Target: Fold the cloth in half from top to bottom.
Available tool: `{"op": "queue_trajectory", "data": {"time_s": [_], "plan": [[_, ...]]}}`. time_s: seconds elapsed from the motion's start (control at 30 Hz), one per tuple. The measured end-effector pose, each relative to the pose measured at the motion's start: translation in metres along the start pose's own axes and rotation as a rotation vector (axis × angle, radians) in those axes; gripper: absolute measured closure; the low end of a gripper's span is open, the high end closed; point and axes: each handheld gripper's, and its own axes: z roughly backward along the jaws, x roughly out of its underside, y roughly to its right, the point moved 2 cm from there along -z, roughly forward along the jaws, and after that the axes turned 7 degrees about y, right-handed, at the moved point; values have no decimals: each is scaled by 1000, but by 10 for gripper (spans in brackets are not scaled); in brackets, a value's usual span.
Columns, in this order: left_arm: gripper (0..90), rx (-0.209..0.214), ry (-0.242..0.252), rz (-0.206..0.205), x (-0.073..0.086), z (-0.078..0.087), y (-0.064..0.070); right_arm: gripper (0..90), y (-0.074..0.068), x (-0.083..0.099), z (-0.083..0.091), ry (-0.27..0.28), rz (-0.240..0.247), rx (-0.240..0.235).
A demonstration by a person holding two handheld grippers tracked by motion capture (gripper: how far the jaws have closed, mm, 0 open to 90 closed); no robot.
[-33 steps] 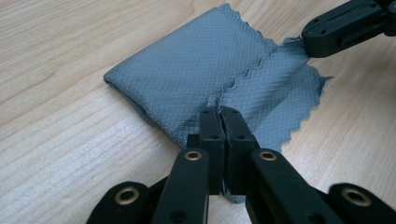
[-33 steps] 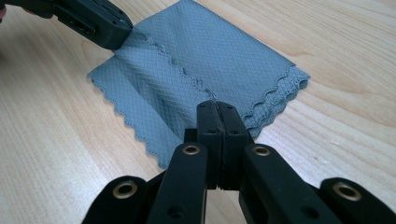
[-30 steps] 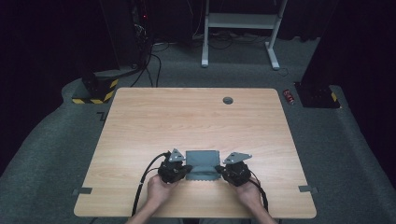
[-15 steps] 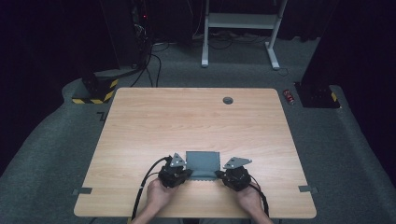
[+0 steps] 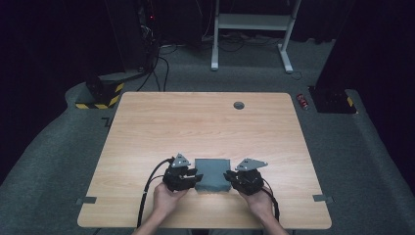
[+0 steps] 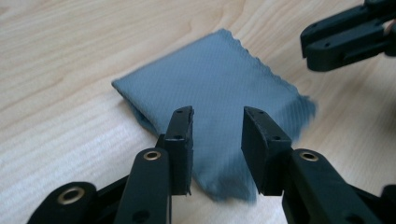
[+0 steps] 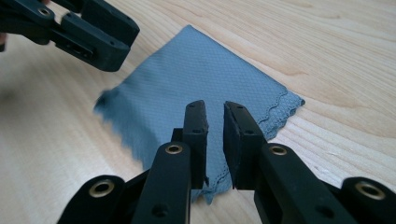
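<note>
1. Here, a folded grey cloth (image 5: 212, 174) lies flat on the wooden table (image 5: 205, 127), near the edge closest to the person, about midway along it.
2. Left gripper (image 5: 195, 177) sits at the cloth's left side, held by the person's left hand (image 5: 166, 199); a black cable (image 5: 149, 188) trails from it back toward the table edge.
3. Right gripper (image 5: 228, 177) sits at the cloth's right side, held by the right hand (image 5: 259, 204). A grey three-cornered plate sits on top of each gripper.
4. Left gripper view: the left gripper (image 6: 215, 126) has its jaws moderately apart, a clear gap between them, low over the cloth (image 6: 210, 88) near one corner. Nothing is pinched. Whether the tips touch the fabric, can't tell.
5. Same view: the other gripper (image 6: 345, 32) shows at upper right, past the cloth's far wavy edge.
6. Right gripper view: the right gripper (image 7: 215, 122) has jaws narrow, just a thin slit between them, over the cloth (image 7: 196, 84) close to its scalloped hem. No fabric shows in the slit; can't tell for sure if any is caught.
7. Same view: the left gripper (image 7: 93, 32) shows at upper left, just past the cloth's far corner.
8. Cloth is folded into a rough square, with layers visible at the near edge in the left gripper view.
</note>
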Motion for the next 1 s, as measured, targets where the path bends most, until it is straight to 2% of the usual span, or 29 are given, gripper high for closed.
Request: {"op": "queue_trajectory", "data": {"time_s": [0.07,0.27,0.33,0.37,0.43,0.5,0.57,0.67,0.73,0.87,0.9,0.93,1.0], "plan": [[638,-4,-15,2,0,-4,1,791,0,2,-6,-20,-6,9],[615,-16,-77,-42,15,-11,6,749,-7,14,-14,-73,20,15],[602,-45,-94,-105,22,-9,11,720,-9,19,-14,-89,43,22],[596,-49,-103,-124,24,-8,12,708,-10,21,-14,-102,81,43],[587,-55,-121,-145,30,-6,13,694,-12,25,-15,-119,118,64],[578,-56,-115,-143,36,-2,11,691,-12,29,-14,-109,129,70],[576,-67,-107,-146,39,2,9,689,-10,30,-13,-104,114,62],[559,-77,-122,-154,42,8,8,684,-9,30,-13,-102,105,54],[547,-82,-120,-147,43,11,5,677,-8,30,-14,-106,97,51],[524,-72,-88,-73,42,15,-4,661,-3,27,-13,-102,71,48],[519,-67,-70,-39,39,15,-6,659,-1,26,-13,-99,61,53],[514,-58,-48,-12,35,15,-9,658,3,24,-13,-89,38,61],[496,-56,-17,8,27,13,-10,658,11,20,-13,-68,-3,73]]}}
